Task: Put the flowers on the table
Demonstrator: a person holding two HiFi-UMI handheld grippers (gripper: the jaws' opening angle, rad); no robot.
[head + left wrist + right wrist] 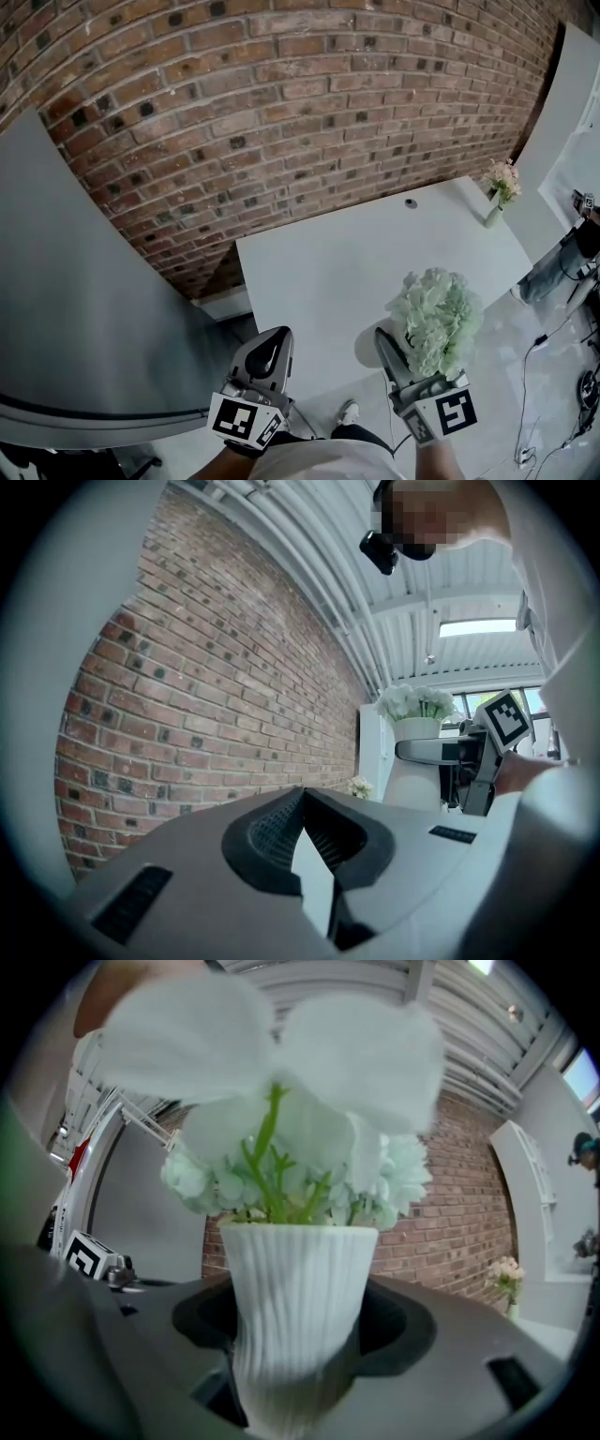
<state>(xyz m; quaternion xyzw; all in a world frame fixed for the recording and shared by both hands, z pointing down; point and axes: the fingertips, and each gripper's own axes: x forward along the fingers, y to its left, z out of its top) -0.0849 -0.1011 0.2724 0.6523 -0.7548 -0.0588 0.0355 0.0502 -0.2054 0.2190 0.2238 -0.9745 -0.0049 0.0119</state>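
Red brick wall behind white table, grey panel left, glossy floor with cables right, ribbed ceiling with skylight.

No words, numbers or brands can be read anywhere. The only printed marks are black-and-white square code patterns on the left cube and the right cube; they carry no letters.

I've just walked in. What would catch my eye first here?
A big bunch of pale green flowers in a white ribbed vase, clamped in the right tool over the near edge of the white table. Behind runs a brick wall; a small pink bouquet stands at the table's far corner.
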